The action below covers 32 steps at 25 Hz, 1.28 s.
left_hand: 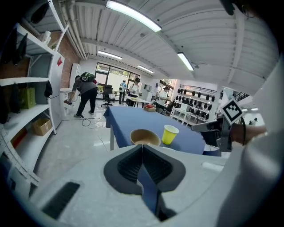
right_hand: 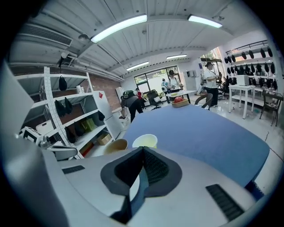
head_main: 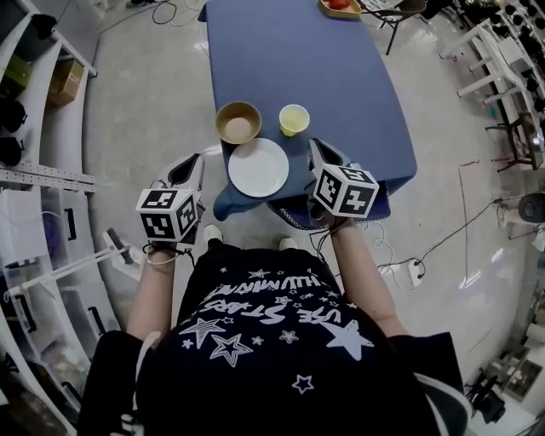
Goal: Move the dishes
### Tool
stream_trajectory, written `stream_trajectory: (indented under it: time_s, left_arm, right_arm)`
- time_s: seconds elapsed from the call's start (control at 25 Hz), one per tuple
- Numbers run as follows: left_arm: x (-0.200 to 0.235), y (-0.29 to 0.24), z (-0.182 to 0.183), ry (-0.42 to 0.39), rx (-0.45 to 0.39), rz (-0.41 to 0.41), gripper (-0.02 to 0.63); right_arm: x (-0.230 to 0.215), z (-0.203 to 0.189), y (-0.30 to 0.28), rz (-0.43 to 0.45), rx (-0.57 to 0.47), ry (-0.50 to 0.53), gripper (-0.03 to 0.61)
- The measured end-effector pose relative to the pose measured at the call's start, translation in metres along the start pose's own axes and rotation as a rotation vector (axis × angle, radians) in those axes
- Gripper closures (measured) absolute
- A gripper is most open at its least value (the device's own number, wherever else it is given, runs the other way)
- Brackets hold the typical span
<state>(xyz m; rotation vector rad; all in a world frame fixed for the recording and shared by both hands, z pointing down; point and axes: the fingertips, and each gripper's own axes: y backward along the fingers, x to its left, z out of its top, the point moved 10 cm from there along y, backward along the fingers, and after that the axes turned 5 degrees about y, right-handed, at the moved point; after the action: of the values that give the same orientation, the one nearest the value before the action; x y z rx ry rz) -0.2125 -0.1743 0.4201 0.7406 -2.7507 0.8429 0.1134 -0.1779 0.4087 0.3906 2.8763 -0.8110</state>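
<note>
Three dishes stand at the near end of the blue table (head_main: 341,77): a tan bowl (head_main: 238,122), a yellow cup (head_main: 294,119) to its right, and a white plate (head_main: 258,167) at the front edge. My left gripper (head_main: 196,163) hangs off the table's left front corner, shut and holding nothing. My right gripper (head_main: 314,148) is beside the plate's right rim, also shut and holding nothing. The left gripper view looks past closed jaws at the bowl (left_hand: 144,136) and cup (left_hand: 170,134). In the right gripper view the cup (right_hand: 145,141) and bowl (right_hand: 116,145) show just beyond the jaws.
A wooden tray with something red (head_main: 339,7) sits at the table's far end. White shelving (head_main: 34,170) runs along the left. A power strip and cables (head_main: 415,271) lie on the floor at the right. People stand far back in the room (left_hand: 86,93).
</note>
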Motion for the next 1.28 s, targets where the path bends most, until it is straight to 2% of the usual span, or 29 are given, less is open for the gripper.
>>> stream_trajectory:
  time_s: [0.24,0.72,0.88,1.28]
  left_arm:
    - [-0.057,-0.006,-0.010,-0.011,-0.013,0.038,0.592]
    - [-0.169,-0.012,-0.038,0.014,-0.035,0.092,0.592]
    - [-0.191,-0.009,-0.050,0.019,-0.029,0.089,0.592]
    - [-0.213,-0.005,-0.072,0.005,0.001,0.044,0.592]
  right_arm:
    - [-0.050,-0.003,0.027,0.038,-0.024,0.007,0.575]
    - [-0.118,-0.010,0.085,0.154,-0.051,0.119,0.575]
    - [-0.128,-0.020,0.096,0.166,-0.036,0.117,0.575]
    - [-0.131,-0.044,0.117,0.149,-0.013,0.107,0.575]
